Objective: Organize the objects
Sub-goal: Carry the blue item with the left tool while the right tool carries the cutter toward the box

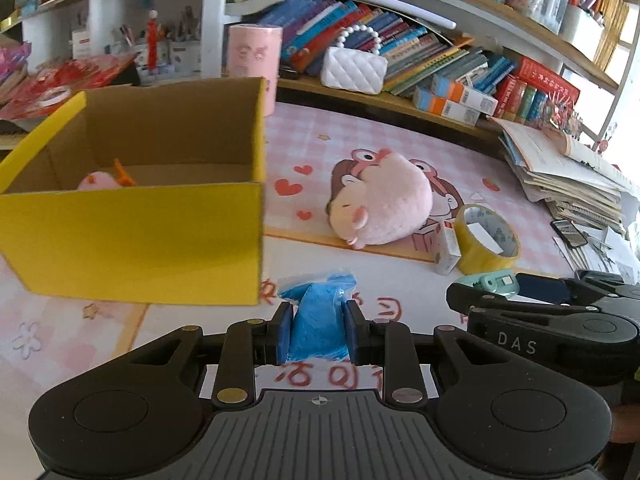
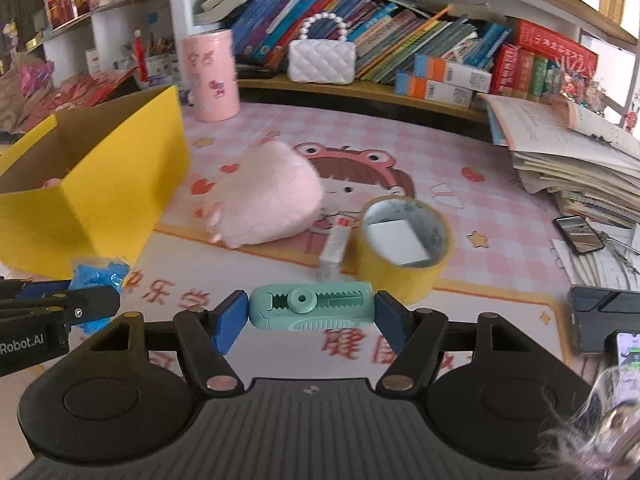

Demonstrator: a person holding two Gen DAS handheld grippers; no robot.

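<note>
My left gripper point(image 1: 318, 330) is shut on a blue plastic-wrapped packet point(image 1: 318, 320), held just right of the front corner of the open yellow cardboard box point(image 1: 132, 240). A pink item with an orange part point(image 1: 104, 180) lies inside the box. My right gripper point(image 2: 310, 312) is shut on a mint green correction tape dispenser point(image 2: 310, 306), held above the pink desk mat. A pink plush toy point(image 2: 268, 196) lies on the mat point(image 2: 500, 216) ahead, between box and tape roll. The left gripper and packet point(image 2: 96, 280) also show at the left edge of the right wrist view.
A yellow tape roll point(image 2: 404, 248) stands right of the plush, with a small white box point(image 2: 334, 252) beside it. A pink cylinder point(image 2: 210, 76) stands at the back. A shelf holds books and a white quilted purse point(image 2: 322, 60). Paper stacks point(image 2: 568, 160) and phones point(image 2: 578, 234) lie right.
</note>
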